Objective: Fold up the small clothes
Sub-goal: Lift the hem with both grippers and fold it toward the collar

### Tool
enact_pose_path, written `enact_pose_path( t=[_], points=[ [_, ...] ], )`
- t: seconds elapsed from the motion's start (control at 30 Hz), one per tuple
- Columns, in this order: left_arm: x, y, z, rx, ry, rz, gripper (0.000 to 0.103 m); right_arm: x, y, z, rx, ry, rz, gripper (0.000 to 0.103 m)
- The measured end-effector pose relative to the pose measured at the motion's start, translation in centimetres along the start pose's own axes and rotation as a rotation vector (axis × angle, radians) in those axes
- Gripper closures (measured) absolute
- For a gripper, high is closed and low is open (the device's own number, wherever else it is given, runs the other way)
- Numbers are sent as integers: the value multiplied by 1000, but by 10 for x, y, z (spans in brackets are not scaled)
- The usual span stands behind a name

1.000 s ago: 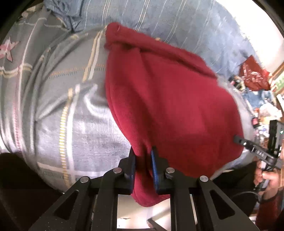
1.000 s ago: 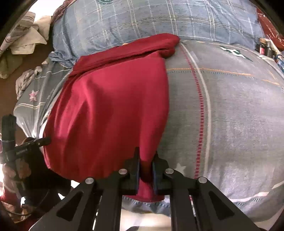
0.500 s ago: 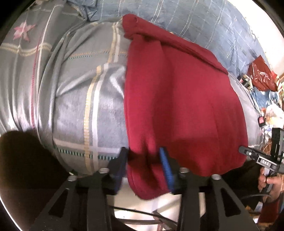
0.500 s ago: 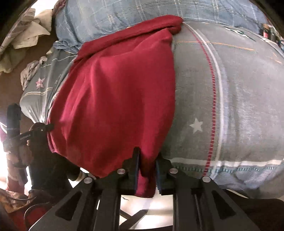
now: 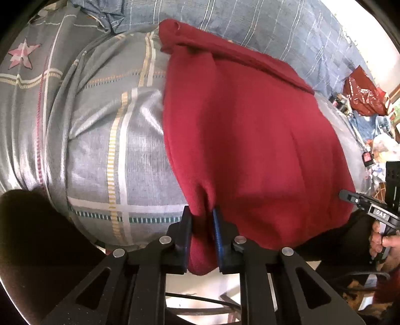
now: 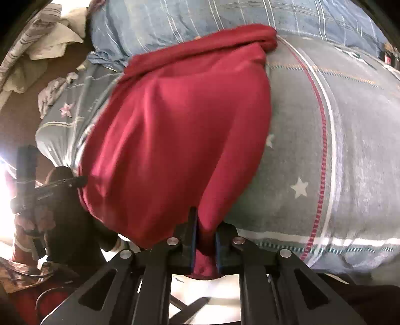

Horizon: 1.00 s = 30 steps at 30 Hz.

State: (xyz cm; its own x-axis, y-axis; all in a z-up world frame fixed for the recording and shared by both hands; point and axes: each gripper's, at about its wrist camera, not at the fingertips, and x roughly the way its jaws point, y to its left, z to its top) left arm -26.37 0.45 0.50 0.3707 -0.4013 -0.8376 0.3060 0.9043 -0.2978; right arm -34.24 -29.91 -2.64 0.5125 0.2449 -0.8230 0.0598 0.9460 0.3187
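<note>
Though gripper-pinched, red garment on bed

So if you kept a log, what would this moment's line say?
left gripper: shut on red cloth | right gripper: shut on red cloth | cloth: spread over bed, near edge held

Grey bedsheet bare left of red garment; blue quilt blocks far side.
</note>
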Motion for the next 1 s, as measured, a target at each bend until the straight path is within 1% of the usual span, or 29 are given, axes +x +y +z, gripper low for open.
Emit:
enact_pose_path(
  t=[0.17, 0.33, 0.47, 0.63, 0.87, 1.0],
  points=[
    [-21, 2, 8, 6, -57, 0, 89, -24, 1, 9, 26, -84, 94, 93],
    [-43, 0, 17, -1, -126, 8, 89, -42, 0, 22, 40, -156, 132, 93],
    [-54, 0, 16, 0, -157, 22, 89, -46, 4, 31, 50, -194, 146, 93],
    [-60, -1, 13, -8, -179, 16, 90, -50, 5, 35, 59, -216, 148, 93],
    [-66, 4, 20, -18, -219, 11, 90, -63, 4, 38, 91, -292, 168, 93],
    [-75, 8, 23, -37, -257, 1, 90, -67, 7, 41, 95, -328, 174, 93]
  ],
)
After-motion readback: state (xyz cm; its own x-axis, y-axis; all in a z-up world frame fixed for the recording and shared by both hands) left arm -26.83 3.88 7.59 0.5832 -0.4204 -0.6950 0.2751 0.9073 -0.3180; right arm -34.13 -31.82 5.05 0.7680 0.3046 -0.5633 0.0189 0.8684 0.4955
